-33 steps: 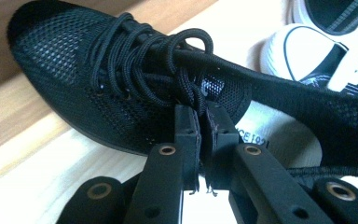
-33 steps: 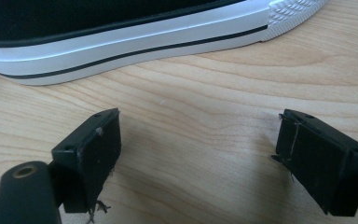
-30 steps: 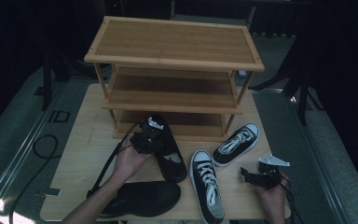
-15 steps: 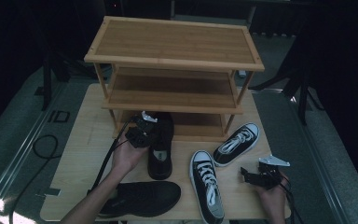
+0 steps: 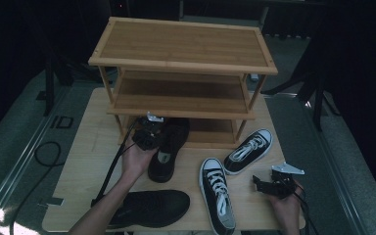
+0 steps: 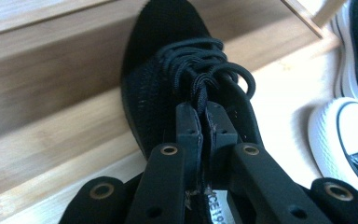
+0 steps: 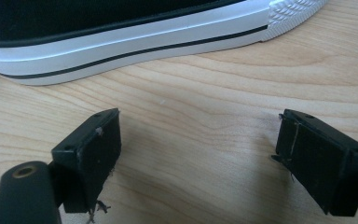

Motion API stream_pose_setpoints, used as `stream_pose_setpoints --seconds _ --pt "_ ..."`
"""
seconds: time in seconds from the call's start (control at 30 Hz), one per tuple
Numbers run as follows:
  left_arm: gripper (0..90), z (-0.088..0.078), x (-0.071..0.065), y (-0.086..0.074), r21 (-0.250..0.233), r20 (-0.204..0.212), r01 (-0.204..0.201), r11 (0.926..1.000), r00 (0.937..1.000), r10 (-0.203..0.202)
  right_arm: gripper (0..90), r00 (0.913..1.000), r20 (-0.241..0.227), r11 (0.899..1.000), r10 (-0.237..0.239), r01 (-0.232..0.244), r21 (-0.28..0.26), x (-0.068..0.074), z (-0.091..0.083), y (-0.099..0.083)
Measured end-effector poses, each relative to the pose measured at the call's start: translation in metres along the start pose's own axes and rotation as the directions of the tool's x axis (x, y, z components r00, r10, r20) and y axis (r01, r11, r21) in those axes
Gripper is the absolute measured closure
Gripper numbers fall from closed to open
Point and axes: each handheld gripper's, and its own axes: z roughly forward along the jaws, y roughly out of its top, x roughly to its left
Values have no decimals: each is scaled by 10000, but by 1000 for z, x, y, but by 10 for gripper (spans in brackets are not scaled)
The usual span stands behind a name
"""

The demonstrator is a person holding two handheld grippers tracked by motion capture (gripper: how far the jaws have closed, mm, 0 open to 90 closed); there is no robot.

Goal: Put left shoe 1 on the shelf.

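A black lace-up shoe (image 5: 169, 147) lies with its toe under the bottom shelf of the bamboo rack (image 5: 183, 44). My left gripper (image 5: 149, 132) is shut on the shoe's collar just behind the laces. In the left gripper view the jaws (image 6: 206, 119) pinch the black shoe (image 6: 163, 60) with almost no gap, and its toe points at the lower shelf board. My right gripper (image 5: 262, 182) rests low at the table's front right, open. Its jaws (image 7: 200, 149) stand wide over bare wood, just short of a sneaker's white sole (image 7: 121, 42).
The matching black shoe (image 5: 149, 208) lies at the table's (image 5: 85, 147) front edge. One black-and-white sneaker (image 5: 218, 196) lies front centre, another (image 5: 248, 151) beside the rack's right leg. The top and middle shelves are bare. A cable trails off the left side.
My left gripper has carried the black shoe away from me and turned it, so its toe now points under the rack's bottom shelf. The right gripper has stayed put.
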Motion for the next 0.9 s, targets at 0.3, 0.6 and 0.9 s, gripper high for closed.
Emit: stream_pose_setpoints --seconds 0.3,0.6,0.9 --pt "871 1 7 3 -546 -279 657 9963 9973 -673 138 10000 0 10000 0 0 -1 0 0 0" --pt "868 5 14 1 -681 -457 739 9949 9960 -771 138 10000 -1 10000 3 -3 -3 0 0 0" --pt "769 0 23 -4 -729 -122 489 9961 9987 -499 138 10000 -1 10000 2 -2 0 0 0 0"
